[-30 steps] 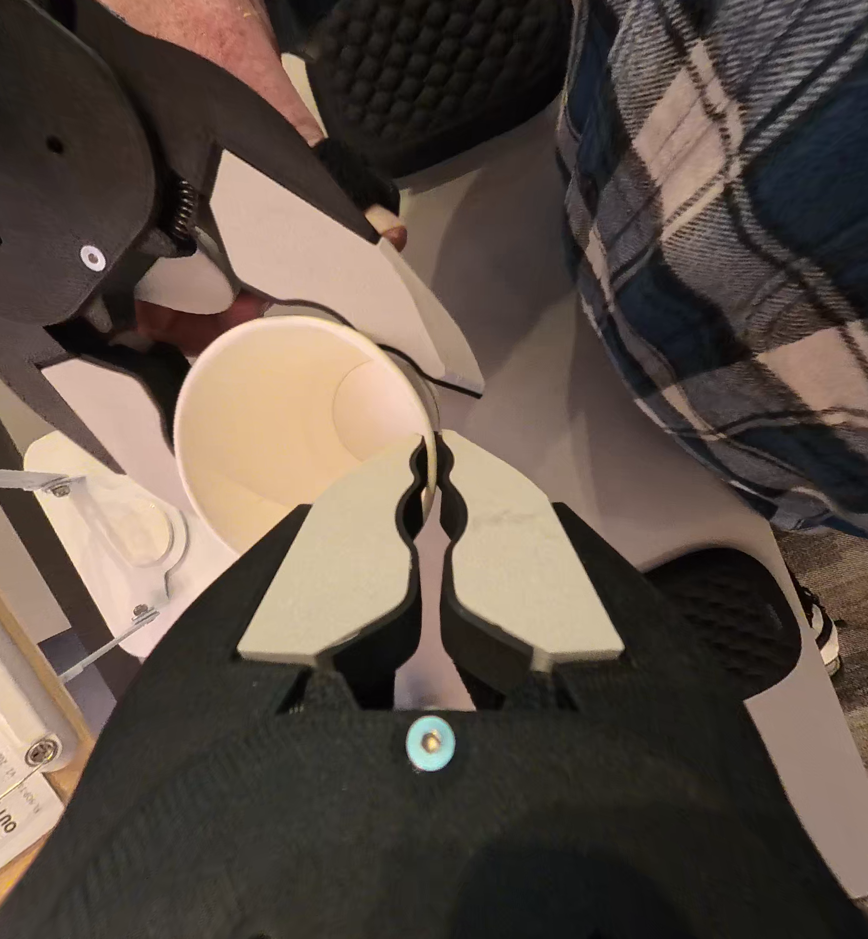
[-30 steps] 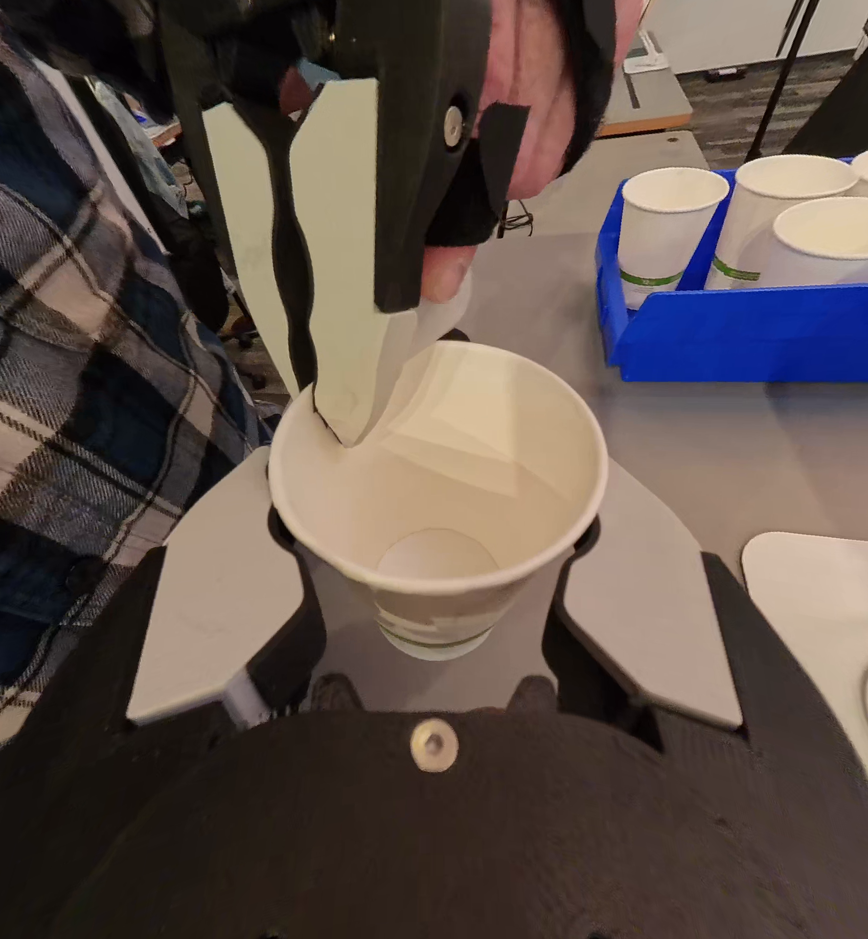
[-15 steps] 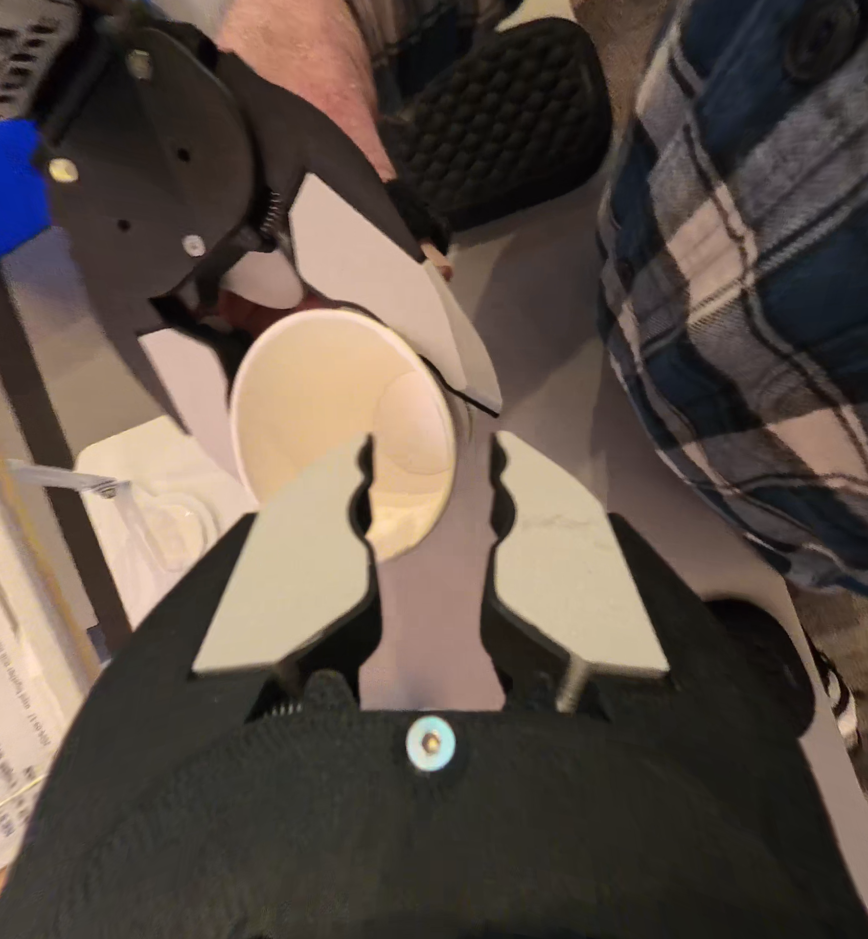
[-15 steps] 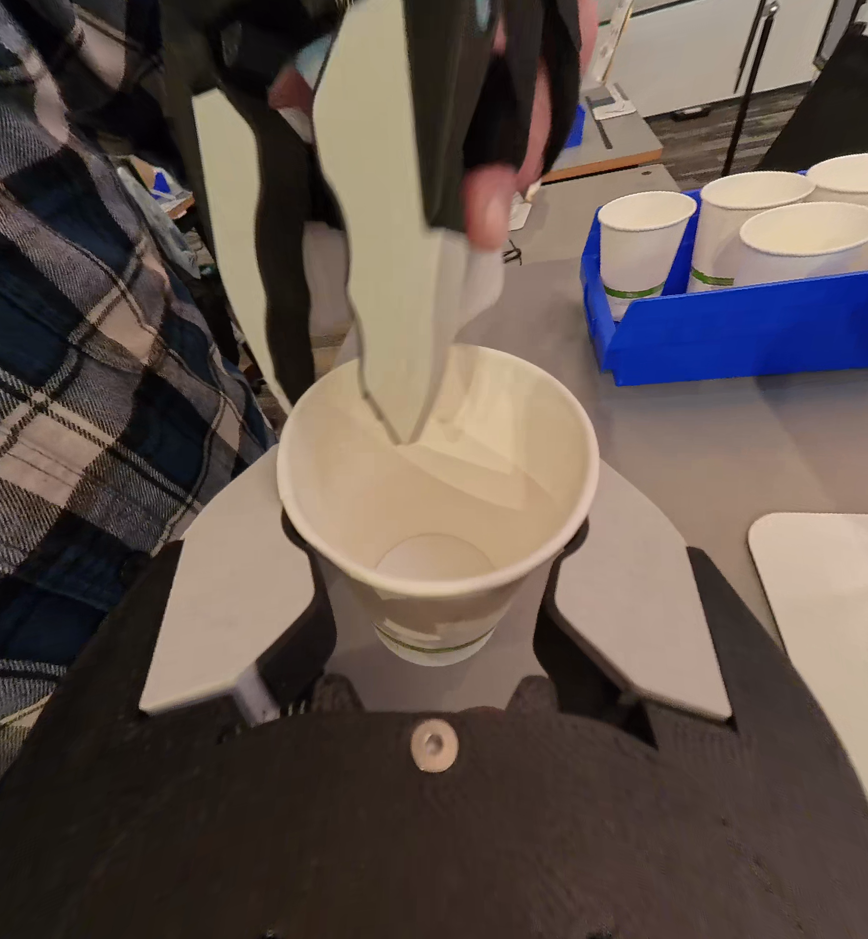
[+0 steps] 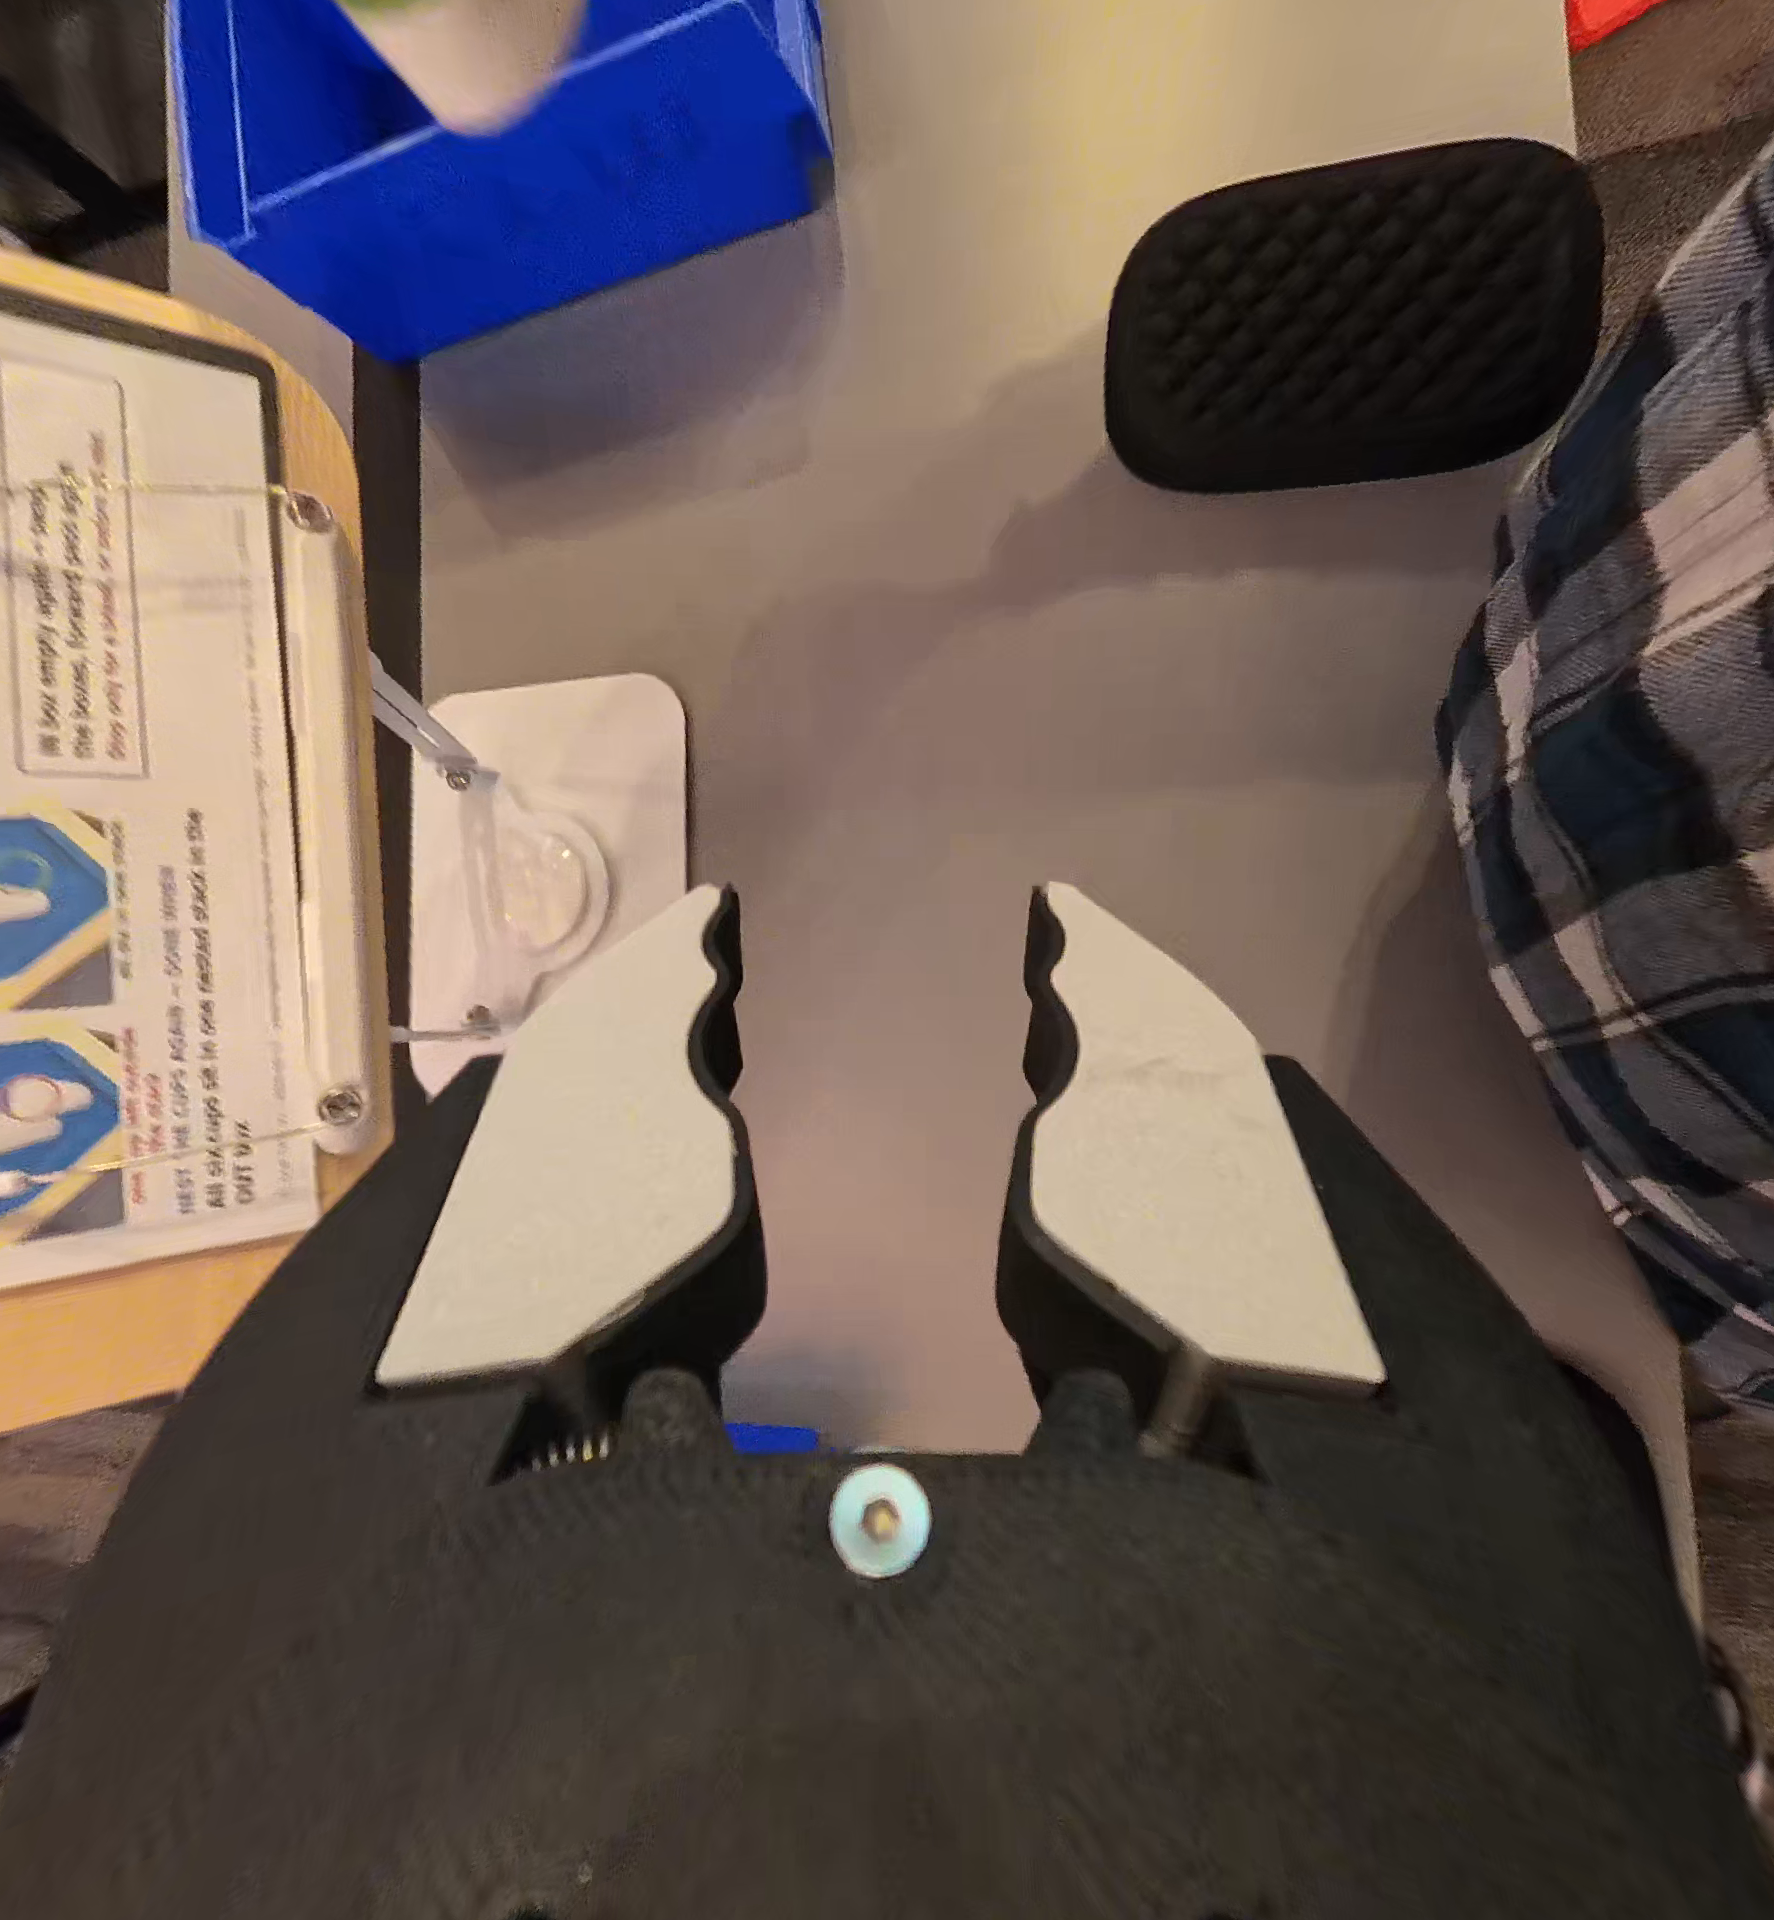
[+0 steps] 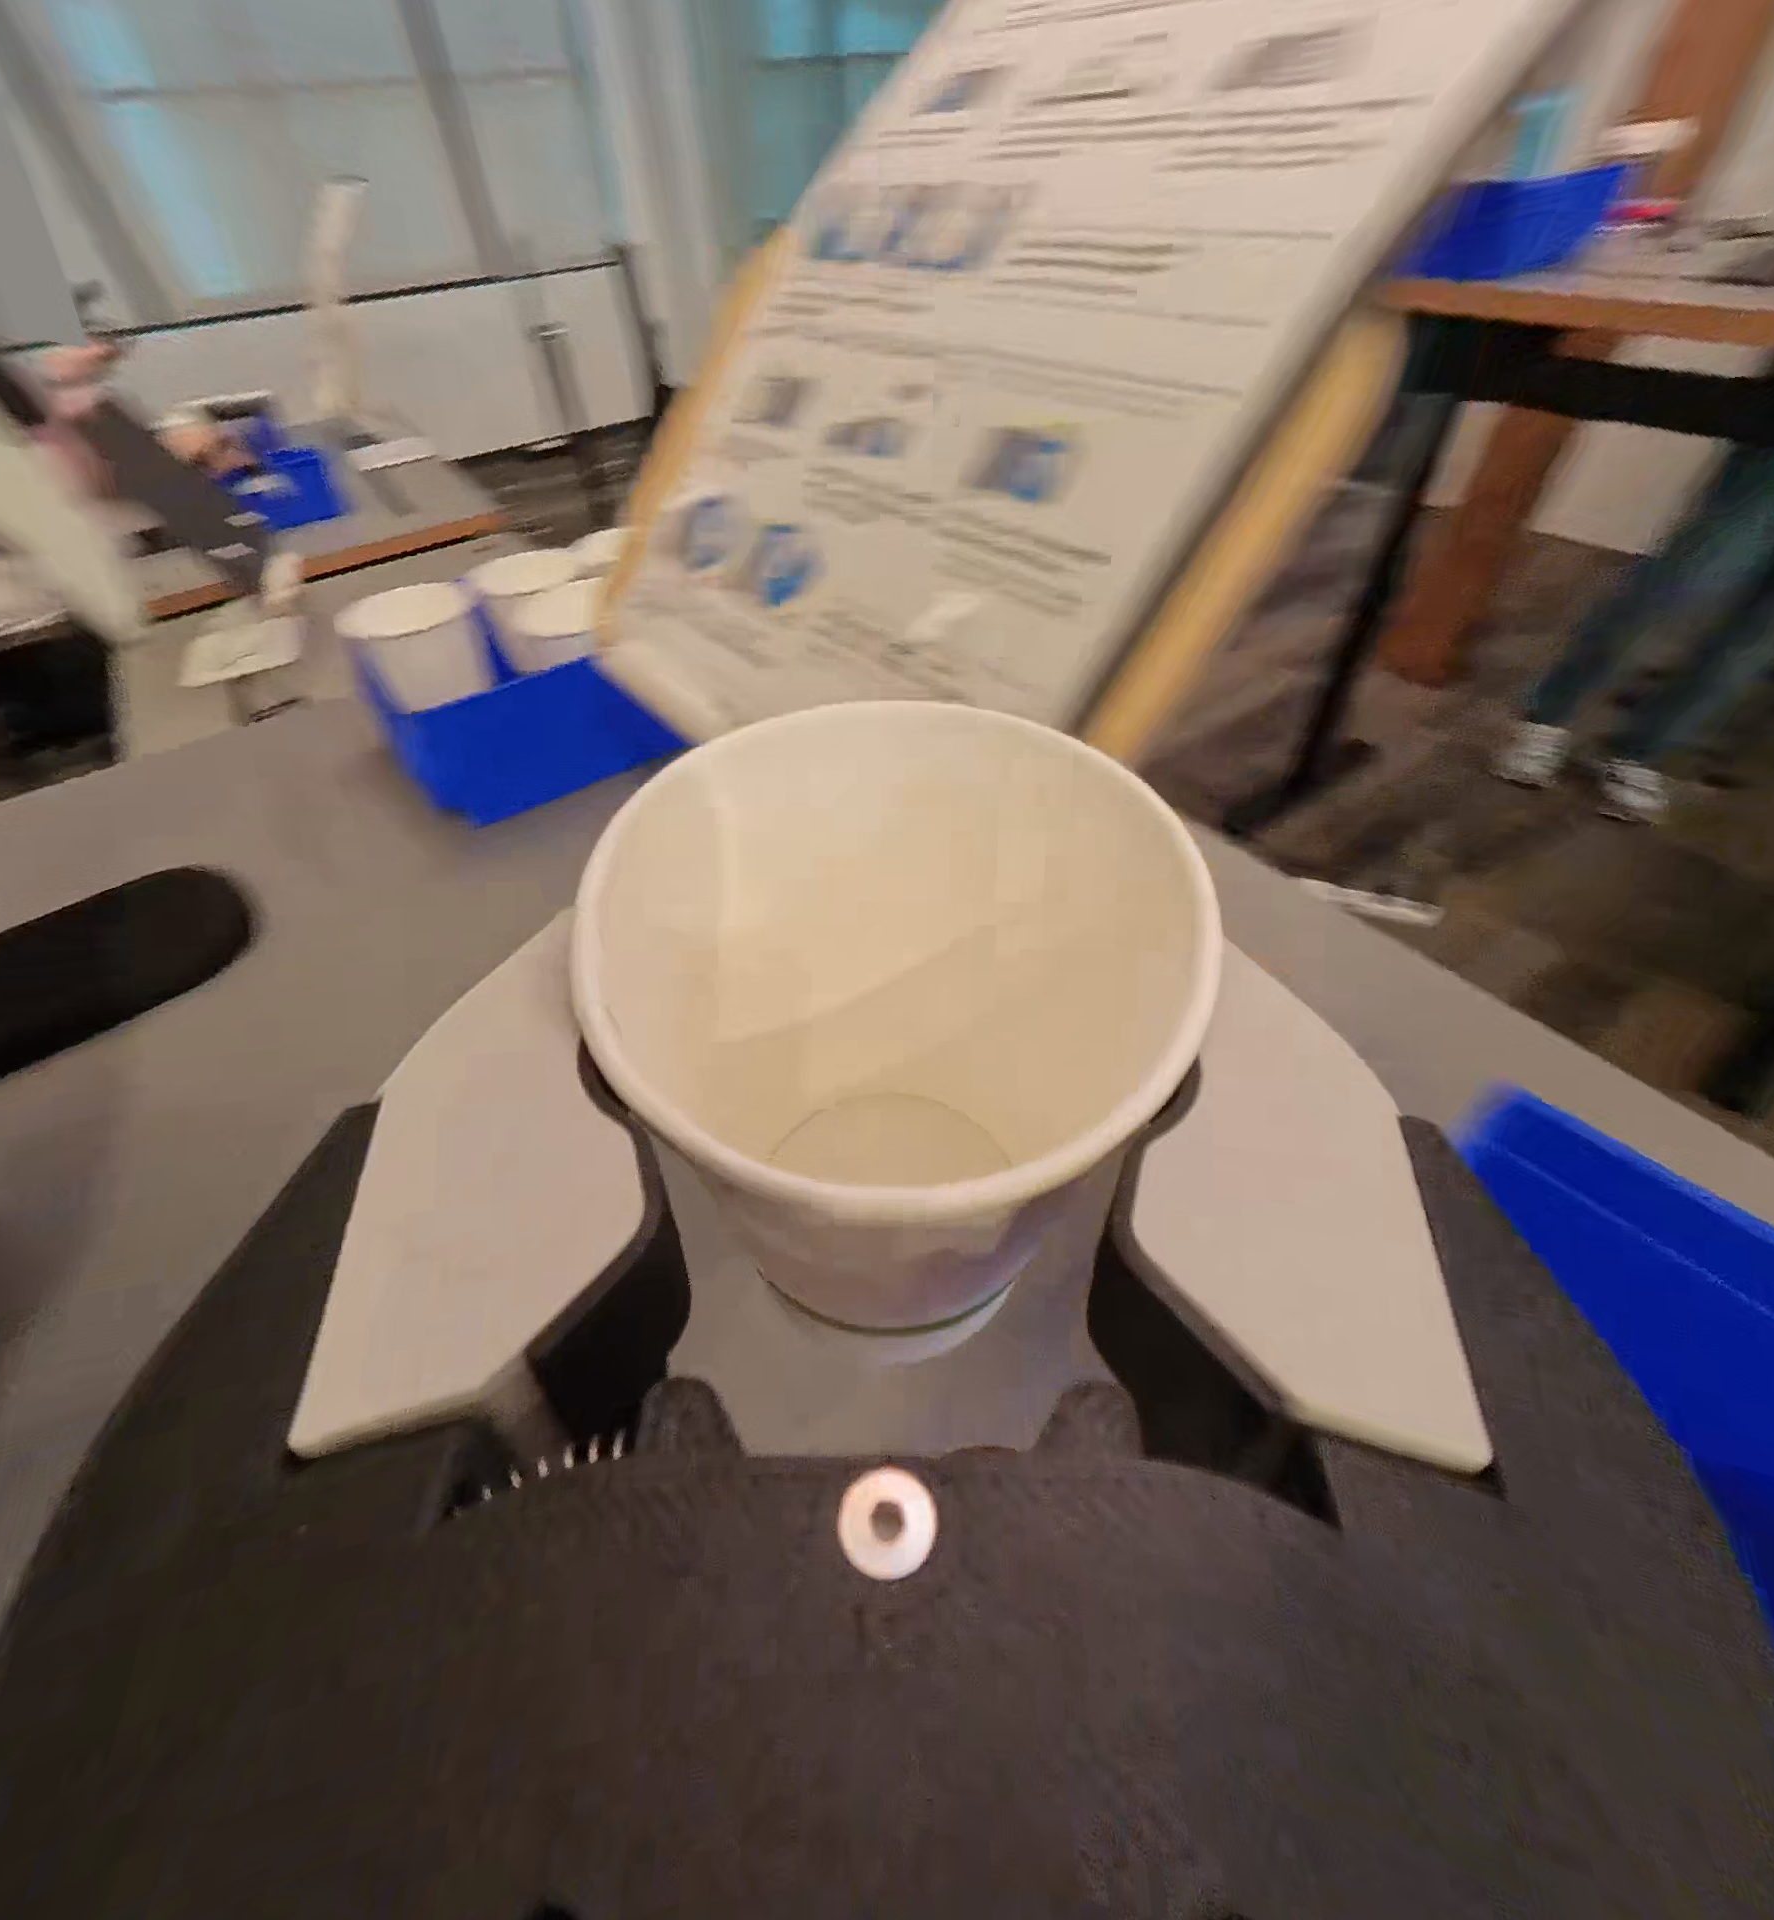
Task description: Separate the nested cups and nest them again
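A blue bin with white cups sits at the far edge of the grey desk. The left gripper hangs over the middle of the desk, its fingers wide apart with nothing between them. The right gripper squeezes a white paper cup, upright, both pads pressing its sides. Another blue bin sits at the right edge.

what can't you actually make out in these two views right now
- Left wrist view: the cup in the blue bin is cut off by the top edge and blurred.
- Right wrist view: the instruction board and the people behind it are motion-blurred.
- Right wrist view: the right gripper grips a white paper cup; the cup's rim hides the fingertips.
- Right wrist view: a second blue bin is cut off at the right edge.
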Demonstrator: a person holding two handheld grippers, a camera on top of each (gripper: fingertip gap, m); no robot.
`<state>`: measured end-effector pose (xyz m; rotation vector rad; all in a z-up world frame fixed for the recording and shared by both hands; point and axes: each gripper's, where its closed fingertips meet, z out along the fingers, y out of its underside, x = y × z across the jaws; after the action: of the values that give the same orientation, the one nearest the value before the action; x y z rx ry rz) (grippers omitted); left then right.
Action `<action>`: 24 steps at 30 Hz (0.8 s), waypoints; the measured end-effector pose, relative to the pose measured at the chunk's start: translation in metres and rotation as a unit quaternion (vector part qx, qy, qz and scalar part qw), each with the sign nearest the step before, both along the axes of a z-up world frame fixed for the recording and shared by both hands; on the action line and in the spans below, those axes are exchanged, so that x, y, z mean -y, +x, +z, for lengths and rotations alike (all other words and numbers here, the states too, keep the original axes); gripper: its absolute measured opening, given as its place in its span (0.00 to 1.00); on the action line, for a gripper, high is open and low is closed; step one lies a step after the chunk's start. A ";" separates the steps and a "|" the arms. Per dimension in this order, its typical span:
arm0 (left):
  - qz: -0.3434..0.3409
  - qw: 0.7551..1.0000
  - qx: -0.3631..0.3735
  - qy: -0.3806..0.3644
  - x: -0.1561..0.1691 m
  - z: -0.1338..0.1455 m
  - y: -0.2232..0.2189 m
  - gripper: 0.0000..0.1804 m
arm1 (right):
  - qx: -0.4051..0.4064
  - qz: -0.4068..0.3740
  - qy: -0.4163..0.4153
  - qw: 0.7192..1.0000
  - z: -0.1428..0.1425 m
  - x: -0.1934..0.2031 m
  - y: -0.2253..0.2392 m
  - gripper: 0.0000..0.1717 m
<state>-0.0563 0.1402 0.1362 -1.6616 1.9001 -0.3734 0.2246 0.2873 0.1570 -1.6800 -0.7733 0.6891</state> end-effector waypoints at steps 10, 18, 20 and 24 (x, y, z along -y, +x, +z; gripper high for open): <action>0.061 0.997 -0.011 -0.042 0.004 -0.032 -0.019 0.27 | -0.015 -0.232 -0.059 0.971 -0.095 -0.097 0.153 0.58; 0.097 0.993 -0.010 -0.061 0.002 -0.042 -0.031 0.27 | 0.029 -0.279 -0.095 0.955 -0.154 -0.117 0.169 0.59; 0.099 0.993 -0.010 -0.062 0.001 -0.043 -0.032 0.26 | 0.038 -0.292 -0.093 0.951 -0.158 -0.120 0.172 0.58; 0.099 0.993 -0.012 -0.064 0.000 -0.046 -0.032 0.26 | 0.061 -0.321 -0.101 0.940 -0.168 -0.124 0.181 0.57</action>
<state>-0.0883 0.1398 0.0902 -1.9285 1.7388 -0.4041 0.4059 0.4117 -0.0115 -2.0278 -0.2012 0.2072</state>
